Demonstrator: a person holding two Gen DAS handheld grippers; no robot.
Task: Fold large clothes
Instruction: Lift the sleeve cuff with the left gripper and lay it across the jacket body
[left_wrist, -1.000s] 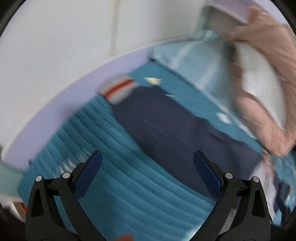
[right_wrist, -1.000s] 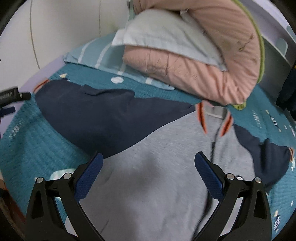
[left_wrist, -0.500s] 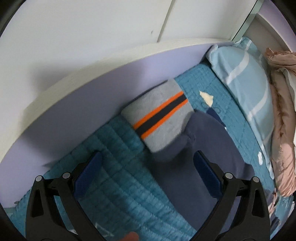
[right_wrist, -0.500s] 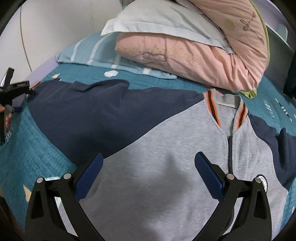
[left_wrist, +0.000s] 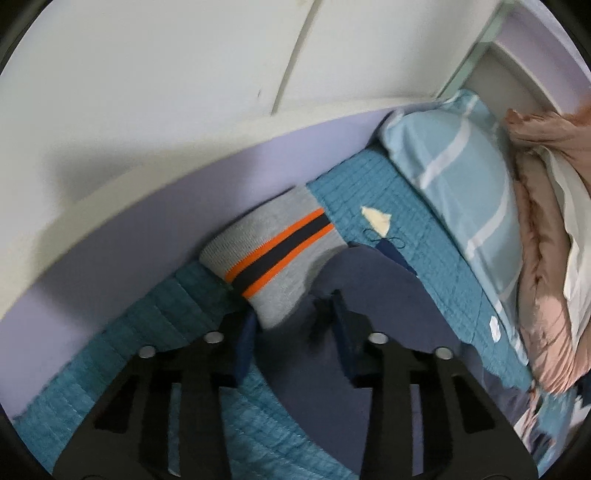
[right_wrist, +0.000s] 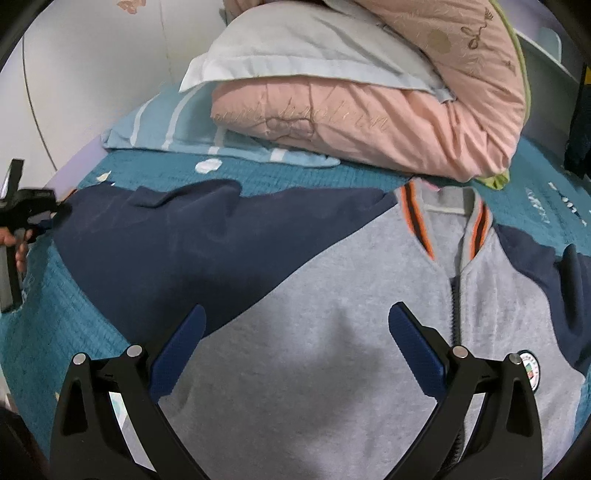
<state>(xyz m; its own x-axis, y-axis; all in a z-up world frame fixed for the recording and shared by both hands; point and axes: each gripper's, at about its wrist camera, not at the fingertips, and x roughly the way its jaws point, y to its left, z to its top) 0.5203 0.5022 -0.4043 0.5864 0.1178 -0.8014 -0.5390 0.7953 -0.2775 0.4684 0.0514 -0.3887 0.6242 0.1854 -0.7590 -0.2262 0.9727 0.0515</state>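
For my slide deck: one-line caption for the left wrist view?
Left gripper shut on jacket sleeve beside its striped cuff.

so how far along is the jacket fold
Early. Done: the jacket lies spread flat, front up, on the teal bedspread, zipper closed. In hand: the left gripper has closed in on the navy sleeve just below its striped cuff, apparently pinching it. The right gripper hovers open over the grey chest. Left: no fold is visible yet, so both sleeves and the body remain.
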